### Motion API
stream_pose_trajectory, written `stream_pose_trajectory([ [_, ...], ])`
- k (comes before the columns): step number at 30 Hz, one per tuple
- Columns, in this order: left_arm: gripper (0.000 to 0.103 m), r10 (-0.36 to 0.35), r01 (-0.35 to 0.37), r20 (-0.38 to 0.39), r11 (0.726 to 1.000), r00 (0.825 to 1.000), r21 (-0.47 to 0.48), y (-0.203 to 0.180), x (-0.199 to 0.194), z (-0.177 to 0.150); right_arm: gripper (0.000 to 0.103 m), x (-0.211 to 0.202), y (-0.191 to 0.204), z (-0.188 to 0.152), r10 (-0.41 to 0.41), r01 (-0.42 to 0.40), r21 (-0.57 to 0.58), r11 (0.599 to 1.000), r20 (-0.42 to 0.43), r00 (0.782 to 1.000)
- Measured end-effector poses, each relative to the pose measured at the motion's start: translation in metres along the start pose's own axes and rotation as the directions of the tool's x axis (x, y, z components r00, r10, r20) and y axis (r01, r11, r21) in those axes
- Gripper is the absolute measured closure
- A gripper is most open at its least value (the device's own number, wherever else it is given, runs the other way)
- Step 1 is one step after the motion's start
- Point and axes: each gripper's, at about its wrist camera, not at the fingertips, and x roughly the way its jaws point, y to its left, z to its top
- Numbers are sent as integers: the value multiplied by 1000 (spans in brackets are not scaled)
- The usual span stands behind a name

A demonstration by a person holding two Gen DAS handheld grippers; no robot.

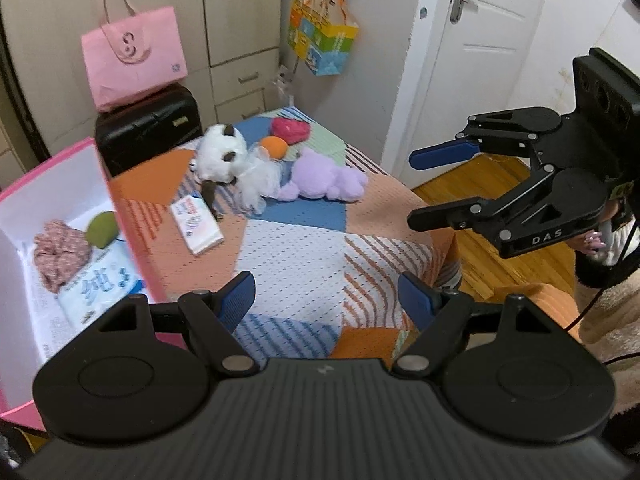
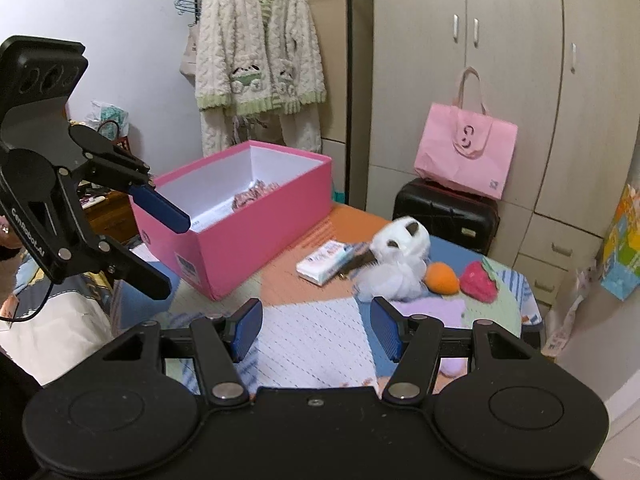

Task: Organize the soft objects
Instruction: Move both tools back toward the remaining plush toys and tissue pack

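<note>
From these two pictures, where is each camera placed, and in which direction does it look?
Left wrist: sits on the left gripper, jaws open, looking across the bed at the white plush cat and pink box; the right gripper shows at right, also open.
Right wrist: sits on the right gripper, facing the pink box and wardrobe; the left gripper shows at left.
Shared: box, cat, pink bag.

The purple plush [image 2: 430, 307] sits mostly hidden behind the right gripper's fingers [image 2: 386, 330] (white plush cat [image 2: 400, 258] motion-blurred).
</note>
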Motion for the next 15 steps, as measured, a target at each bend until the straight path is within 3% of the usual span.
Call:
stream_pose_trajectory([
  [6,25,-62,61,-21,998,998,-23,1,31,8,38,13,-19,-18,-34,34,5,999,-22,999],
  [15,25,-140,140,6,988,990,-62,5,80,19,37,41,-46,-39,-87,86,-4,996,-29,996],
])
